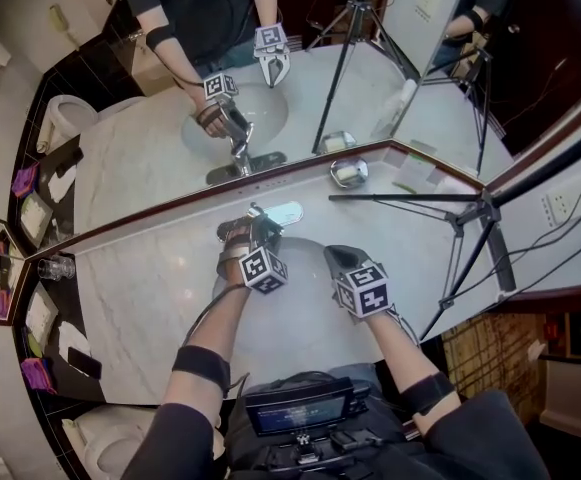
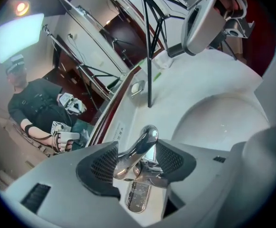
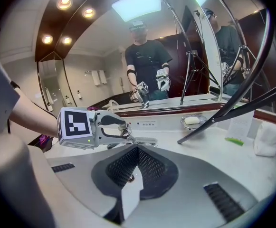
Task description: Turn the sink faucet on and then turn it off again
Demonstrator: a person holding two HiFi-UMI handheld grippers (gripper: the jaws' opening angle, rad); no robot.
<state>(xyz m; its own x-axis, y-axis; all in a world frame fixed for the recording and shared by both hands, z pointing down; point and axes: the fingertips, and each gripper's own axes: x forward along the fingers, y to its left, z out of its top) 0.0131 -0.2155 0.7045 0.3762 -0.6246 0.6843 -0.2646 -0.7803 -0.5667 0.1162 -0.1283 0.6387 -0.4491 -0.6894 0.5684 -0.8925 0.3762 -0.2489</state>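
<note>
Hovering over the sink basin (image 1: 305, 253), the right gripper (image 3: 137, 151) has its jaws pressed together with nothing between them. Farther back, the left gripper (image 1: 253, 230) holds its jaws wide apart on either side of the faucet lever (image 2: 142, 146) at the counter's (image 1: 140, 288) back edge. One pad may brush the lever, though that is hard to tell. Beyond, a soap dish (image 1: 349, 172) sits by the mirror.

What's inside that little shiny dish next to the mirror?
A pale bar of soap lies in the dish. Its bottom beneath the soap is covered.
</note>
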